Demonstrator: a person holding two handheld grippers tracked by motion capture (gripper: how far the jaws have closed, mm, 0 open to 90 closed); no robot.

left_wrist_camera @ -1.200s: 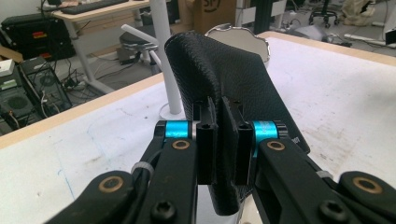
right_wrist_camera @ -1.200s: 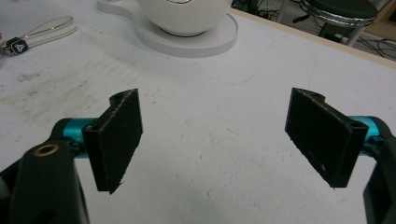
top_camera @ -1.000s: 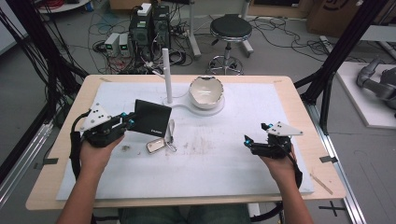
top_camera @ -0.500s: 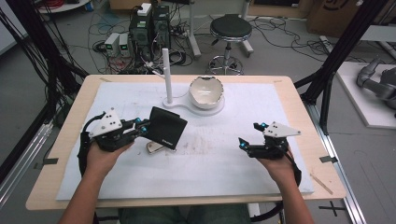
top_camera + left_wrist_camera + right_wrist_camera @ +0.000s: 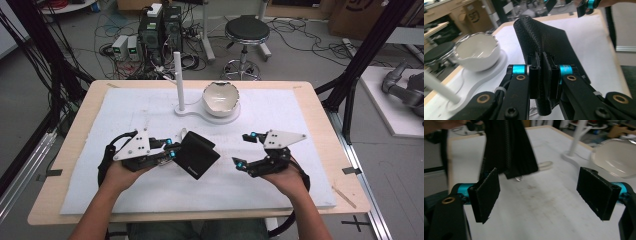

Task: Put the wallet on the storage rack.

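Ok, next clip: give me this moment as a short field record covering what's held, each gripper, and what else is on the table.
held item: black pouch, lifted off the table
left gripper: shut on the pouch's edge
right gripper: open, nothing between its jaws
table: white mat on wood
other items: white bowl beside a white post on a white base

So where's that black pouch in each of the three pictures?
High view: black pouch left of centre, clamped by the left hand-held gripper.
Left gripper view: centre, rising from the jaws.
Right gripper view: top left, hanging.
Shared landmark: white bowl.
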